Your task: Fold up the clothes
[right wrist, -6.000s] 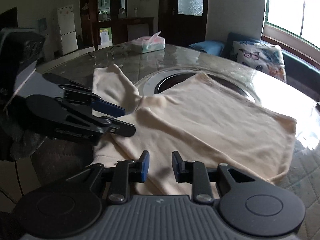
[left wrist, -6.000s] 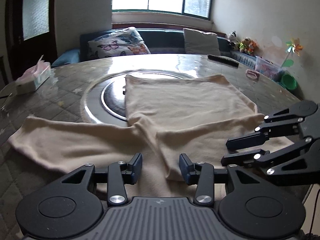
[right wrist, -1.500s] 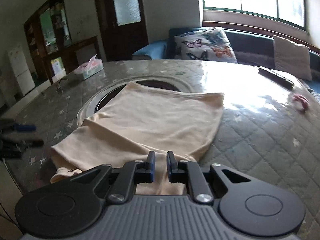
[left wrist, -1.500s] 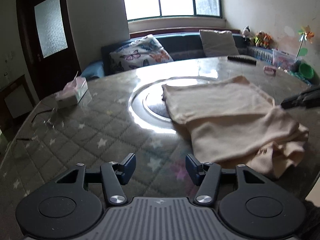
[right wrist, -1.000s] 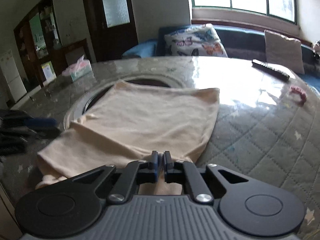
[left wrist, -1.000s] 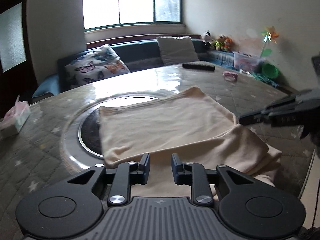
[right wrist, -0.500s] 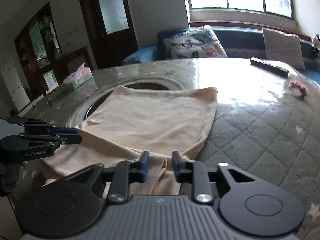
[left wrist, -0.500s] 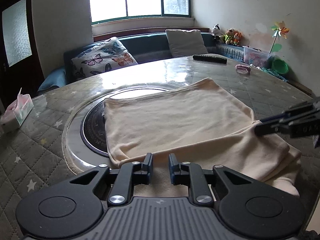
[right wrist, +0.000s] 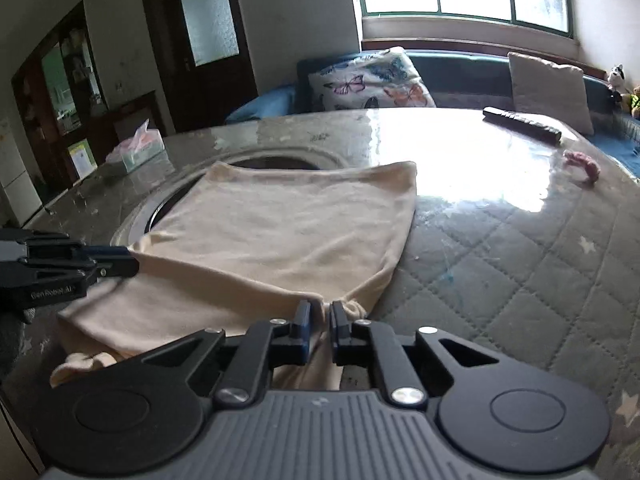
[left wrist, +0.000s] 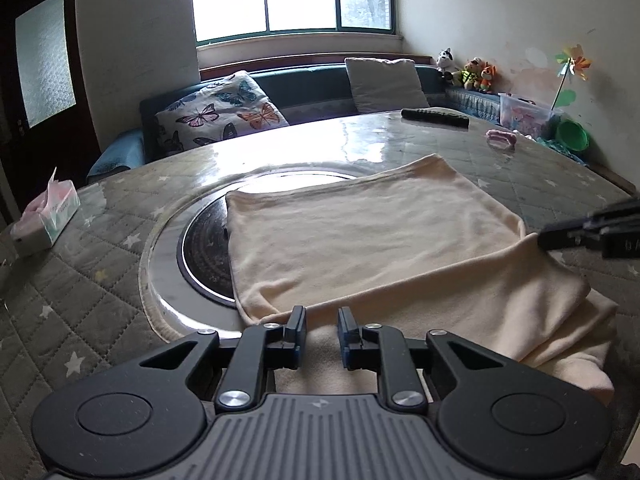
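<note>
A cream garment [left wrist: 360,232] lies on the round quilted table [left wrist: 100,280], its sleeves folded across the near part into a band. It also shows in the right wrist view [right wrist: 280,232]. My left gripper [left wrist: 322,326] sits at the left end of the folded band, jaws narrow with cloth between them. My right gripper [right wrist: 319,320] sits at the band's right end, jaws nearly closed on a bunch of cloth. Each gripper shows from the side in the other's view, the right one [left wrist: 580,234] and the left one [right wrist: 80,260], both at the fold's edge.
A steel-rimmed round inset [left wrist: 200,248] lies partly under the garment. A tissue box [left wrist: 48,212] stands at the left. A black remote [left wrist: 434,117] and a pink item [left wrist: 500,139] lie at the far right. A sofa with cushions [left wrist: 224,112] runs behind the table.
Both grippers have closed in on the ends of the folded sleeve band. The right gripper's jaws have narrowed on the cloth. The left gripper has moved slightly forward.
</note>
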Demonstrator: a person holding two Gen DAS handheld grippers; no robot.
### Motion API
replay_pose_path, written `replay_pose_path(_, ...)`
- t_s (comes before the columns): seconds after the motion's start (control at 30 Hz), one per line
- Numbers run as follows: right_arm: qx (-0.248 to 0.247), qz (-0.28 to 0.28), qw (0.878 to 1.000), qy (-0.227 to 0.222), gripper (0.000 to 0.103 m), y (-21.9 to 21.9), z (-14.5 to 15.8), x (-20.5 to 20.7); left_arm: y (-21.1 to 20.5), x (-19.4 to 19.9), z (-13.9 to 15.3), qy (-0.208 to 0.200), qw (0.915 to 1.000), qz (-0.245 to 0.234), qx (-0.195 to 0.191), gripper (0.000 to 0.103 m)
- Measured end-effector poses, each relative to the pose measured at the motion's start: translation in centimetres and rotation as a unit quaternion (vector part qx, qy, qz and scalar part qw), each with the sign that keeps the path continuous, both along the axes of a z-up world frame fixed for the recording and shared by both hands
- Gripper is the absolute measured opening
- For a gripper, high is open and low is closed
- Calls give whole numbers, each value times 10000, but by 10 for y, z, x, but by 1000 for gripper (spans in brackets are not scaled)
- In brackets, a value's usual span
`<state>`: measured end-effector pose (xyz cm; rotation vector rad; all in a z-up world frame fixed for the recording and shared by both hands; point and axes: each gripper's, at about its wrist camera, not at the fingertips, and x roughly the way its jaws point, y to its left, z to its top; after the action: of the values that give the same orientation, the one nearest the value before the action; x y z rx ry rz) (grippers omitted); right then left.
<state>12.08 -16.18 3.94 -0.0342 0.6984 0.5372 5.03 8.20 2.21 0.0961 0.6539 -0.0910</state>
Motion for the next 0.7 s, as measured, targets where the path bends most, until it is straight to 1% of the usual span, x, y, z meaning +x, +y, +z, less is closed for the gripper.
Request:
replay_pose_path(0.03,-15,11,9999,-124,9,0,5,-2,-2,-1,3,-41,10000,-37,2,20)
replay_pose_path(0.07,-13,33,9997,-221,12,0,9,-3,-4,-1,5,-85,9999,-80,-3,20)
replay_pose_path(0.13,4,222,9993,-307,13,6,14,-3,-9,1,8,-139,9998,-168,-5,20)
replay_pose_path(0.3,-144,742,9962,-442,13,35,7,0,-18,11,1,-20,9996,-261,75,21)
replay_pose_path(0.37,-301,839,9953,-391,13,43,1,2,-16,16,-4,75,9997,-212,102,21)
replay_pose_path(0.47,-386,782,9958,-264,12,40,-7,4,-13,15,-6,105,9997,-194,86,21)
replay_pose_path(0.53,-353,796,9960,-195,12,34,-5,2,-14,11,-4,71,9997,-215,82,21)
replay_pose_path(0.6,-394,896,9950,-205,12,31,-1,-7,-19,7,-1,21,9994,-350,51,22)
replay_pose_path(0.7,-468,1183,9917,-178,16,33,1,-17,-32,1,1,-28,9981,-607,104,30)
